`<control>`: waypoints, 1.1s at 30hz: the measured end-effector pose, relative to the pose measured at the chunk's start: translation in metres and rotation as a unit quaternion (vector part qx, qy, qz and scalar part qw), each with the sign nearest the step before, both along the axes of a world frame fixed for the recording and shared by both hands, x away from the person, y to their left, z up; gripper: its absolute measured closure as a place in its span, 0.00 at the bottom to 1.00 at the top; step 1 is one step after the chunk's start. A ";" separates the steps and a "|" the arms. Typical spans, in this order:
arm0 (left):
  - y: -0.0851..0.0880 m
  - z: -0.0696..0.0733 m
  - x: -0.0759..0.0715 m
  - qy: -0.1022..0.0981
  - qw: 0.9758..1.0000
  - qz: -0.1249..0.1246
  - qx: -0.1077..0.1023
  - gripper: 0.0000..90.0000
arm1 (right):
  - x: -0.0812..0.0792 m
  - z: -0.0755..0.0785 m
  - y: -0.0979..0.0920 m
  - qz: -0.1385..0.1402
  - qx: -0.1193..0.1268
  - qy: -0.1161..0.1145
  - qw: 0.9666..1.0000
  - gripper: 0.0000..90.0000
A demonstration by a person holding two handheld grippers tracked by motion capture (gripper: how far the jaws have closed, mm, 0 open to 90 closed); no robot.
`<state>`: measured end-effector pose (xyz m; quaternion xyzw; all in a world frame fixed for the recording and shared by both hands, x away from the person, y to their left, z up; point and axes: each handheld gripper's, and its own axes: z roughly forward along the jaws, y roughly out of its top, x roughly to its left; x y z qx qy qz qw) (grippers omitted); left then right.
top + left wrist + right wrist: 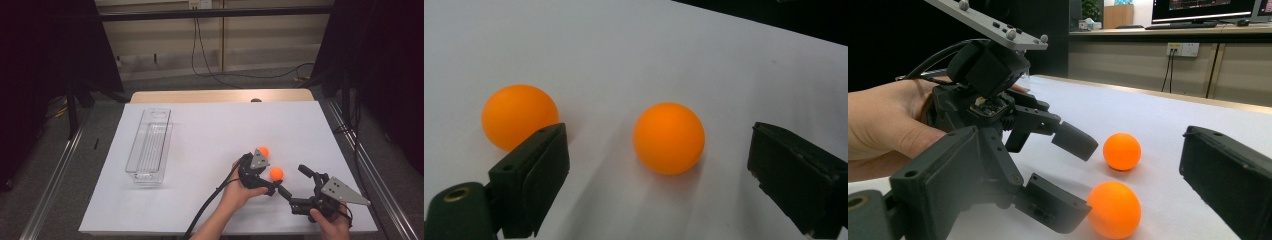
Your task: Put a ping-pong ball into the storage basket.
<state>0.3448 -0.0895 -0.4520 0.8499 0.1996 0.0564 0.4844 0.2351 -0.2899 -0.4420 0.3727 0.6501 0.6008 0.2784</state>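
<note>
Two orange balls are lying on the white desk [210,135], and I am working on the nearer ball [668,138], the landmark for everything else here. My left gripper [659,170] is standing around it: one jaw is sitting to one side of that ball, the other to the opposite side, both clear of its surface, so the jaws are standing wide and gripping nothing yet. In the right gripper view one left jaw looks almost against the ball; I cannot tell whether it is touching. The farther ball [519,116] is resting just beyond the nearer ball, outside my left jaw, apart from it. My right gripper [300,187] is waiting on the other side of the nearer ball, its jaws spread and empty, pointing toward it. A clear tray [149,145] is sitting well away from the ball, across the desk. I am judging the left hand the better placed: closing squarely should be catching the ball without nudging its neighbour.
</note>
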 end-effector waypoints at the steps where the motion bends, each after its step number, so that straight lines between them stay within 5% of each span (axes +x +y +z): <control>1: 0.000 0.000 0.000 -0.001 1.000 -0.001 0.001 0.11 | 0.000 0.000 0.000 0.000 0.000 0.000 1.000 0.03; 33: -0.009 0.000 0.006 0.003 1.000 -0.011 0.008 0.23 | 0.000 0.000 -0.001 -0.002 0.000 -0.001 1.000 0.04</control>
